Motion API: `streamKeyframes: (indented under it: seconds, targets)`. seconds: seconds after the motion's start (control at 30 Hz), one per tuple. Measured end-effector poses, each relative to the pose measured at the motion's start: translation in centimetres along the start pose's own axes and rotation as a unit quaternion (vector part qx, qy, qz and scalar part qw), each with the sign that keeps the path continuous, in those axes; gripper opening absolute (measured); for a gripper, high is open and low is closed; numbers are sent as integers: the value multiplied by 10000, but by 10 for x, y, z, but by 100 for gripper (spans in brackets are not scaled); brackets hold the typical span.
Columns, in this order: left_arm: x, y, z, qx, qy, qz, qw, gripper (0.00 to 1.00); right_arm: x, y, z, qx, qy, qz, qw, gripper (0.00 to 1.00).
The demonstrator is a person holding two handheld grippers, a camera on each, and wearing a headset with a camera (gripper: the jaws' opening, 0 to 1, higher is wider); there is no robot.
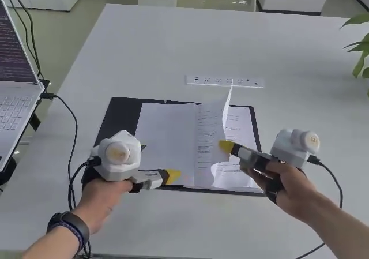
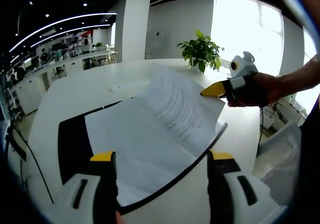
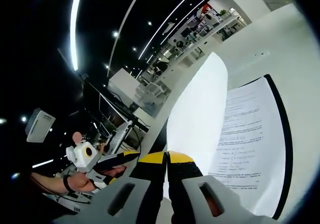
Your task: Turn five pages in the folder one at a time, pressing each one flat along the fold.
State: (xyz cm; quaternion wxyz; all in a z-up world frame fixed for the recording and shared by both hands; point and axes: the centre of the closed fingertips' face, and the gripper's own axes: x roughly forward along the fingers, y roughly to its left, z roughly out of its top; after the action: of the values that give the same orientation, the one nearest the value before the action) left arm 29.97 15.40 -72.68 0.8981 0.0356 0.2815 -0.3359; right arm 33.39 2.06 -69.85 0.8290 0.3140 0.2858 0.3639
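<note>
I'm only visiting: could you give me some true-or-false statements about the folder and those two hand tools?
1. The right gripper pinches a page lifted off the folder. True.
2. The left gripper also grips that page. False: its jaws stand open.
3. The folder lies closed. False: it lies open on the table.
4. A laptop sits at the table's left edge. True.
5. A power strip lies beyond the folder. True.

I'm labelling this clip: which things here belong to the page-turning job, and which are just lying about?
Job: folder, lifted page, right claw pinching it, open left claw.
Lying about: laptop, power strip, plant.
</note>
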Motion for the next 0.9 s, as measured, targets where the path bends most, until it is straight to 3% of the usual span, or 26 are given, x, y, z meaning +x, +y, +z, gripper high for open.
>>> streamKeyframes:
  seconds: [0.2, 0.43, 0.9]
  targets:
    - [-18, 16, -5, -124, -96, 174, 9997, 74, 20, 20, -4, -83, 115, 159, 9998, 0]
    - [-33, 24, -10, -236, -159, 300, 9991, 75, 44, 44, -8, -181, 235, 362, 9989, 0]
    - [-55, 41, -24, -424, -193, 567, 9973, 76, 87, 72, -23, -157, 537, 602, 9966, 0]
